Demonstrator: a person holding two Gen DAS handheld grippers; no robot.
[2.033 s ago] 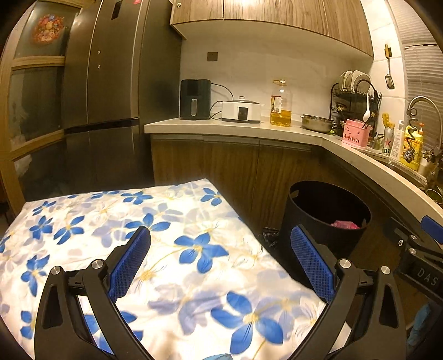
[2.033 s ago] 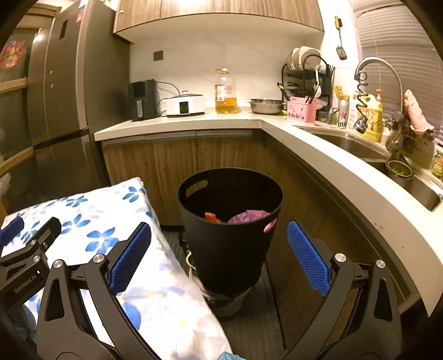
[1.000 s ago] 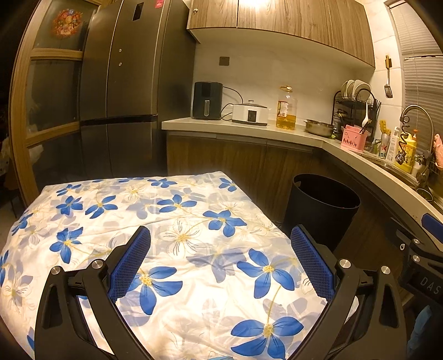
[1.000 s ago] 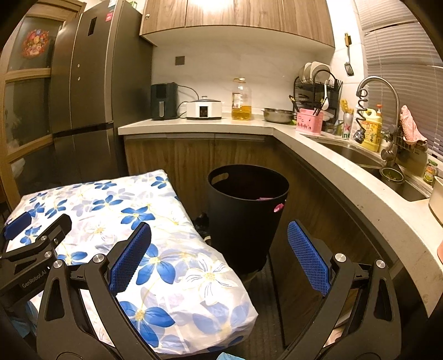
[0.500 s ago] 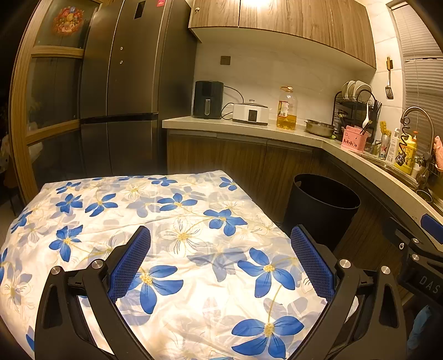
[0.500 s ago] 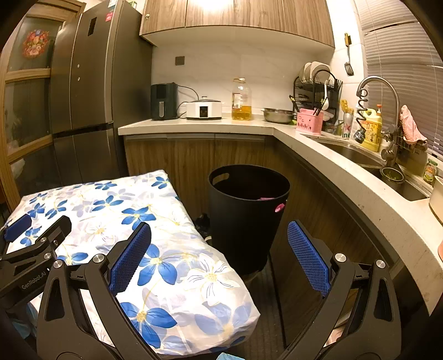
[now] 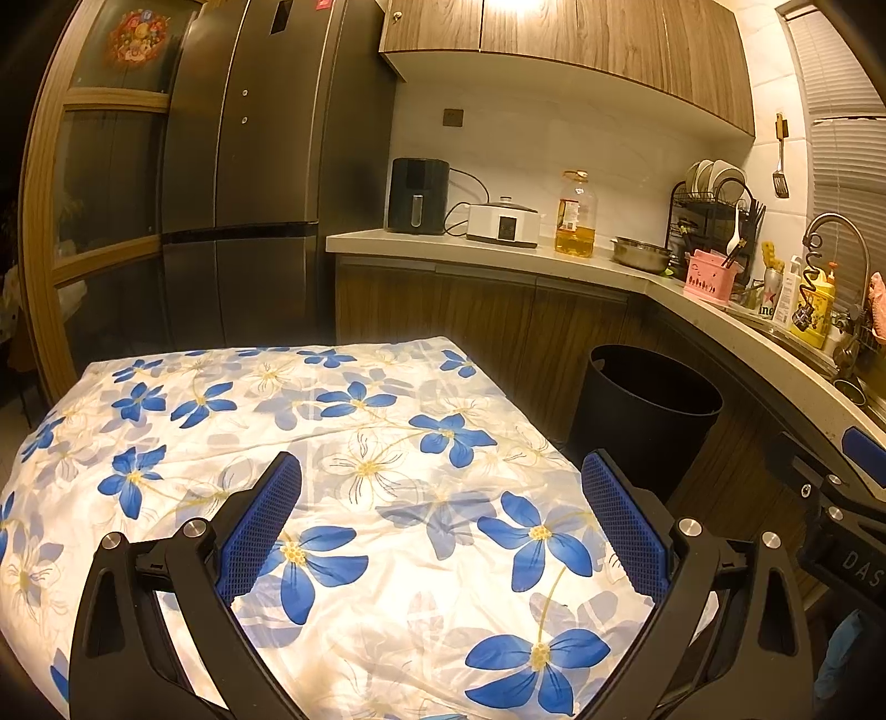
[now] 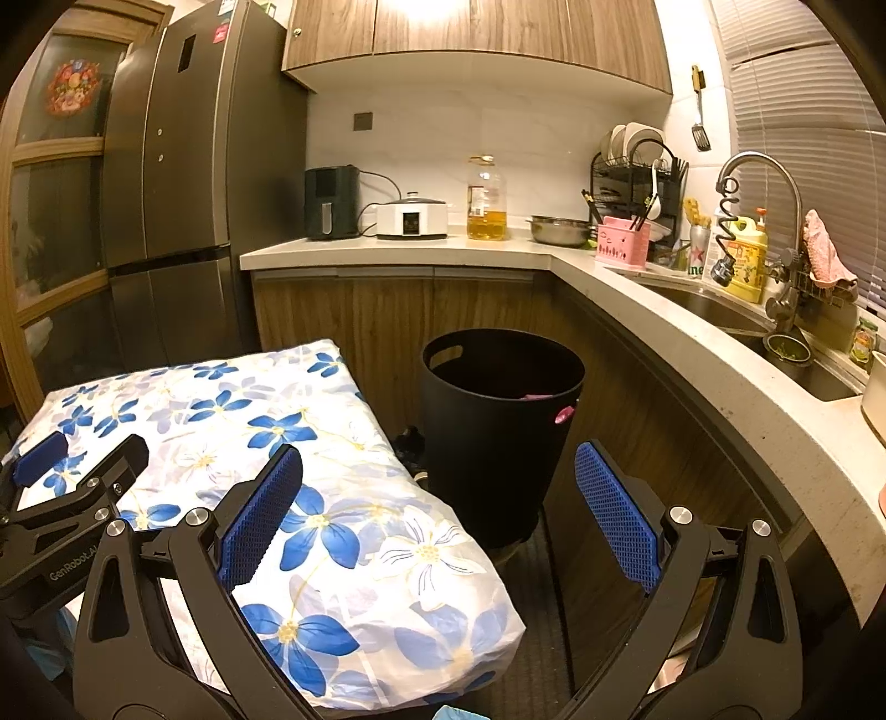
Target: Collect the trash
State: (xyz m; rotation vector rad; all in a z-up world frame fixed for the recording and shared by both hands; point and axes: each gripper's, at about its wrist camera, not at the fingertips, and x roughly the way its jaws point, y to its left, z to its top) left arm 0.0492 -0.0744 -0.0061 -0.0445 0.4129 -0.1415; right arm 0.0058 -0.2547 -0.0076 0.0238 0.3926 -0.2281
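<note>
Right wrist view: right gripper, fingers wide and empty, faces the black bin holding pink trash; left gripper, equally wide, hovers above the floral cloth, apparently awaiting a pickup.

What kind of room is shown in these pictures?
Most likely a home kitchen: a sink with a faucet, a dish rack on the counter, and a tall refrigerator. A black trash bin stands on the floor.

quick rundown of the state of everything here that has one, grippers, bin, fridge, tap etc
left gripper: open, empty
right gripper: open, empty
black trash bin: upright, no lid, pink trash inside
fridge: doors shut
faucet: no water running
oil bottle: upright, partly full
upper cabinets: shut
</note>
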